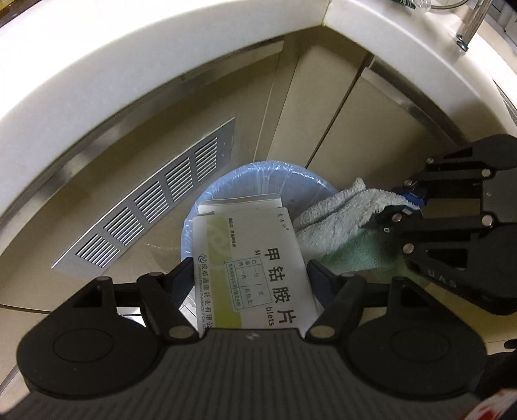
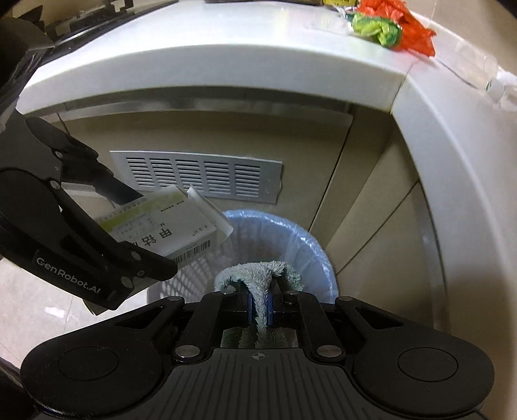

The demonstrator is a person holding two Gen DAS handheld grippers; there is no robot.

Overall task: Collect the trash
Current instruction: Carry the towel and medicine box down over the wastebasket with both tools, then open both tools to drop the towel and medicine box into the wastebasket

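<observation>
My left gripper [image 1: 250, 274] is shut on a white and green medicine box [image 1: 255, 268] and holds it tilted above the bin [image 1: 206, 206], which is lined with a pale blue bag. In the right wrist view the same box [image 2: 161, 229] sits in the left gripper [image 2: 142, 232] at the left, over the bin's [image 2: 310, 248] near rim. My right gripper [image 2: 258, 307] is shut on a fluffy grey-green cloth [image 2: 258, 278] that folds over its fingertips above the bin. From the left wrist camera the cloth [image 1: 342, 223] and the right gripper [image 1: 404, 210] appear at the right.
A white curved counter [image 2: 226, 61] overhangs the bin. Orange and green crumpled wrappers [image 2: 391, 26] and a clear plastic bottle [image 2: 475, 71] lie on it. A metal vent grille [image 2: 200, 177] is set in the beige panel behind the bin. Pale tiled floor [image 2: 48, 307] lies at the left.
</observation>
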